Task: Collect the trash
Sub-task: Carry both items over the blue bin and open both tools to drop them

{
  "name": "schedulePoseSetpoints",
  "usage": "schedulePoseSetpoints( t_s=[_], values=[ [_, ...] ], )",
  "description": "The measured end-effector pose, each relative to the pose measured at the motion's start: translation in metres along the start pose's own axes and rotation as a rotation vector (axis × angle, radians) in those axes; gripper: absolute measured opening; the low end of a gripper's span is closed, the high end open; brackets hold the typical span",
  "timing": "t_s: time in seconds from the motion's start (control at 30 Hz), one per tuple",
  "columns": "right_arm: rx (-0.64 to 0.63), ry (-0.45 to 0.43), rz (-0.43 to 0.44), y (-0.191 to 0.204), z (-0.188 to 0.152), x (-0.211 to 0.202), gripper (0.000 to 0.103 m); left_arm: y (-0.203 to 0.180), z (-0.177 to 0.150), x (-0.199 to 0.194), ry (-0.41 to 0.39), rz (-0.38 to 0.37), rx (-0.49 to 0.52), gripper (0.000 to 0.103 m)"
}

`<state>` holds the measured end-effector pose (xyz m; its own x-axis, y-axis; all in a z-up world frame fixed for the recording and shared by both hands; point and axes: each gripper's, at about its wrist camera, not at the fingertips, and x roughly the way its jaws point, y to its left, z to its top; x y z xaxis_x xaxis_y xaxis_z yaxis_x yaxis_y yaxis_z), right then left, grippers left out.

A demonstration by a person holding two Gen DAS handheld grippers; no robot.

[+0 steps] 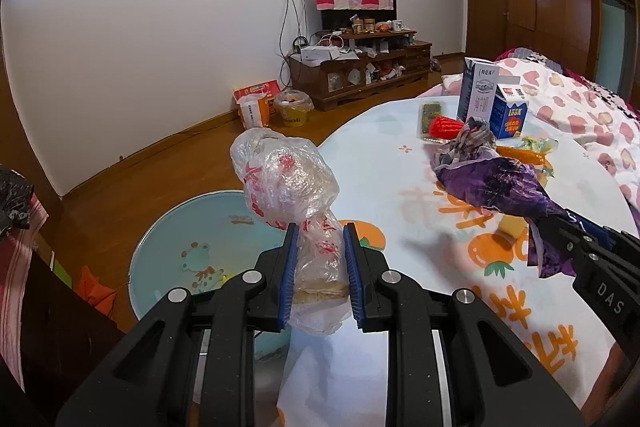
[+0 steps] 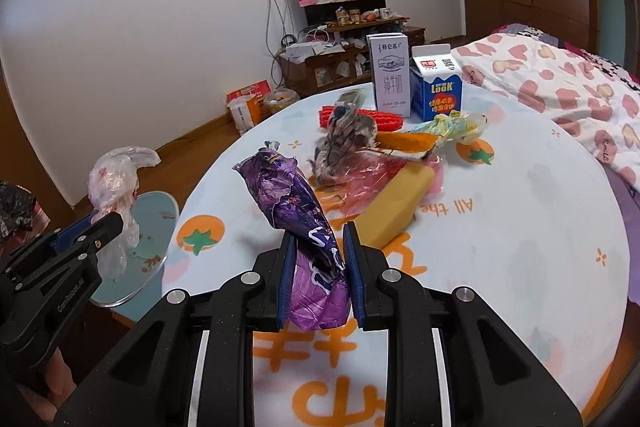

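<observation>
My left gripper (image 1: 319,239) is shut on a clear plastic bag (image 1: 286,179) with red print and holds it up past the table's left edge, above a round blue stool (image 1: 172,247). The bag also shows in the right wrist view (image 2: 114,183). My right gripper (image 2: 318,239) is shut on a crumpled purple wrapper (image 2: 294,203) and holds it above the table (image 2: 520,227). The wrapper shows in the left wrist view (image 1: 496,183) too. More trash lies on the table: a yellow block (image 2: 396,207), red film (image 2: 372,175), a grey crumpled wrapper (image 2: 348,139), an orange wrapper (image 2: 408,141).
Two milk cartons (image 2: 390,79) (image 2: 438,87) stand at the table's far side beside a red mesh piece (image 2: 384,117). A bed with a pink quilt (image 2: 580,91) is on the right. A black bag (image 2: 14,207) is at the far left. A wooden TV cabinet (image 1: 360,71) stands by the wall.
</observation>
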<state>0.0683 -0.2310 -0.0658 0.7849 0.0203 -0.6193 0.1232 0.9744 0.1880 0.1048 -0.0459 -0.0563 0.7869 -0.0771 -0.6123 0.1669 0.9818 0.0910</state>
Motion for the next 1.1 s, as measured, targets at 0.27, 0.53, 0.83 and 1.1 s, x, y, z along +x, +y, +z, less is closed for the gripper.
schedulePoseSetpoints(
  t_s=[0.27,0.53,0.83,1.1],
  values=[
    [-0.018,-0.006,0.011,0.016,-0.008,-0.008,0.025,0.012,-0.006,-0.007,-0.003,0.008,-0.013,0.023],
    [-0.055,-0.004,0.043,0.04,-0.011,-0.009,0.025,0.031,-0.016,-0.008,0.01,0.031,-0.032,0.023],
    [-0.083,0.014,0.078,0.066,-0.011,-0.001,0.025,0.053,-0.019,-0.007,0.015,0.063,-0.064,0.023],
    [-0.126,0.023,0.115,0.095,-0.01,0.007,0.025,0.075,-0.023,-0.006,0.016,0.092,-0.098,0.023]
  ],
)
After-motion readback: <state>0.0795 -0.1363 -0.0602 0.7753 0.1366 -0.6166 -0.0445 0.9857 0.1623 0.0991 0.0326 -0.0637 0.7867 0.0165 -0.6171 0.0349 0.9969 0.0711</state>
